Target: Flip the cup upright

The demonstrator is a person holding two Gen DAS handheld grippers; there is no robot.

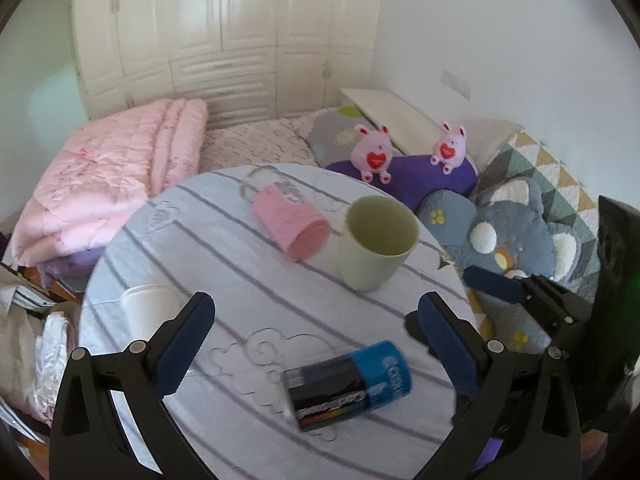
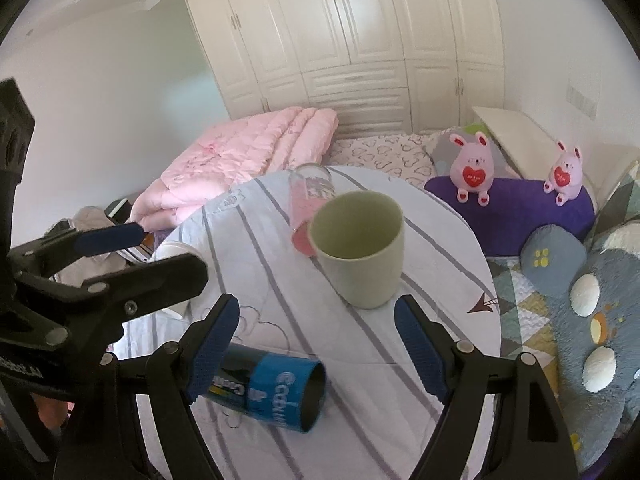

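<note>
A pale green cup stands upright, mouth up, on the round striped table; it also shows in the right wrist view. A blue and black cup lies on its side near the front edge, also seen in the right wrist view. A pink glass lies on its side behind the green cup. A white cup sits at the table's left. My left gripper is open and empty above the blue cup. My right gripper is open and empty, just short of the green cup.
A folded pink quilt lies on the bed behind the table. Two pink plush toys sit on a purple pillow. A grey-blue plush cushion lies to the right. Clothes are piled at the left.
</note>
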